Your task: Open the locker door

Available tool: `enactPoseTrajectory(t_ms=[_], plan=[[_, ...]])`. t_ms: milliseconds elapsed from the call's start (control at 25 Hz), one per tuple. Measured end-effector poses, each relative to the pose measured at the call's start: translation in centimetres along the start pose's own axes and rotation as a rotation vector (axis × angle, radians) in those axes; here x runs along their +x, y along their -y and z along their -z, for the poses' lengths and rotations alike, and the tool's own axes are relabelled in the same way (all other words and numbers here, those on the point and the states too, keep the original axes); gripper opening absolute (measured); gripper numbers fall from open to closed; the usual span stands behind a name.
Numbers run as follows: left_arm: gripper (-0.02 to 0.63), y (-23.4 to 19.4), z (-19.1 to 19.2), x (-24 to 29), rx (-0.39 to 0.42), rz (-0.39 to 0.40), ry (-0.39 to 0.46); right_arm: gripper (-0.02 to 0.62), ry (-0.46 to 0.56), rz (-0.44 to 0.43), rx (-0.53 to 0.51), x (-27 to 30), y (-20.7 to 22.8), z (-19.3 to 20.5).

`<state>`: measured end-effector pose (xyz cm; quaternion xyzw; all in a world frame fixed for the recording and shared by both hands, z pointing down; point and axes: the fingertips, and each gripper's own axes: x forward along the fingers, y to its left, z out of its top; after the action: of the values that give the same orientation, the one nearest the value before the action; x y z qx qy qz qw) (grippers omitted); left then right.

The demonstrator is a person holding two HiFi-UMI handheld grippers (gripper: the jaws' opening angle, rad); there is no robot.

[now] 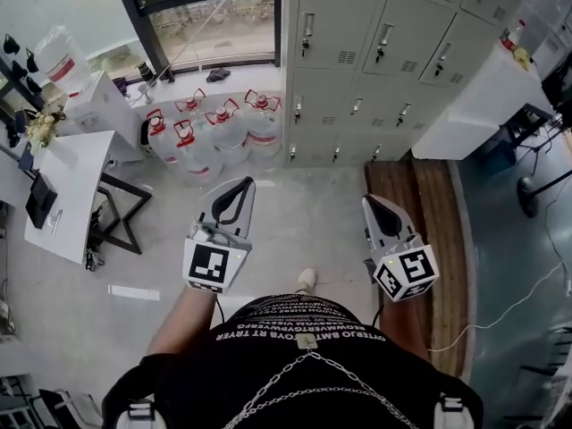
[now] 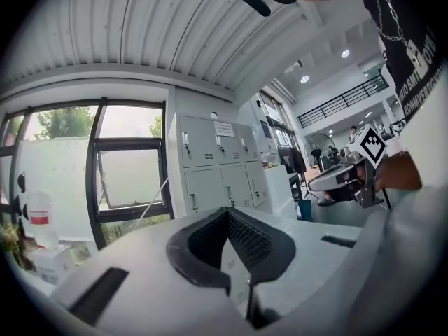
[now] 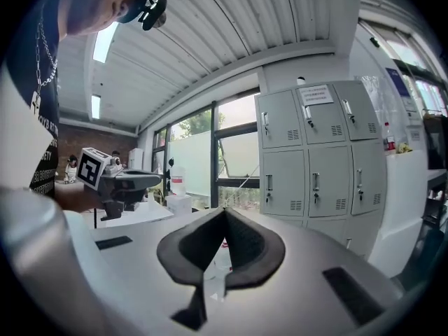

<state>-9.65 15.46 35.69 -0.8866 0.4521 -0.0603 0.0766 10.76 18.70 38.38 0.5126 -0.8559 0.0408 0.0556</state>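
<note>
Grey lockers (image 1: 375, 61) are standing far ahead, doors shut; we are holding the left hand-held gripper (image 1: 246, 184) and right hand-held gripper (image 1: 367, 201) clenched, empty. The paper notice (image 3: 315, 94) on one door is showing print too small to read.

The pale floor (image 1: 295, 222) carried a cluster of big water jugs (image 1: 214, 137) below the window (image 1: 210, 25), just beside the grey lockers (image 1: 375, 70). A white bench (image 1: 76, 181) stood at the left, and a wooden strip (image 1: 420, 213) ran along the right.
</note>
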Motion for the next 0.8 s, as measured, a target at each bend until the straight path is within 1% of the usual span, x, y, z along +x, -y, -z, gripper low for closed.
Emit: enactPoseTrajectory(t_ms=[160,240,360,480,640,800], plan=[[0.005,0.8,-0.2,5.5,0.016,0.013,-0.015,-0.003,-0.017,-0.028,0.014,1.0,4.3,1.0],[0.005,1.2,-0.7,7.7,0.040,0.013,-0.014,-0.003,-0.039,-0.067,0.030,1.6,5.6,1.9],[0.005,1.6,-1.8,9.8,0.074,0.002,0.006,-0.003,-0.044,-0.131,0.029,2.2,6.7,2.3],[0.005,2.0,-1.5,10.9,0.056,-0.013,-0.014,-0.003,-0.050,-0.153,0.012,2.9,8.1,2.3],[0.005,2.1,-0.2,10.9,0.046,-0.031,-0.058,-0.003,-0.035,-0.170,0.044,4.1,9.5,2.0],[0.005,0.1,1.0,10.7,0.017,-0.072,-0.091,-0.003,-0.051,-0.215,0.036,6.5,9.1,2.0]])
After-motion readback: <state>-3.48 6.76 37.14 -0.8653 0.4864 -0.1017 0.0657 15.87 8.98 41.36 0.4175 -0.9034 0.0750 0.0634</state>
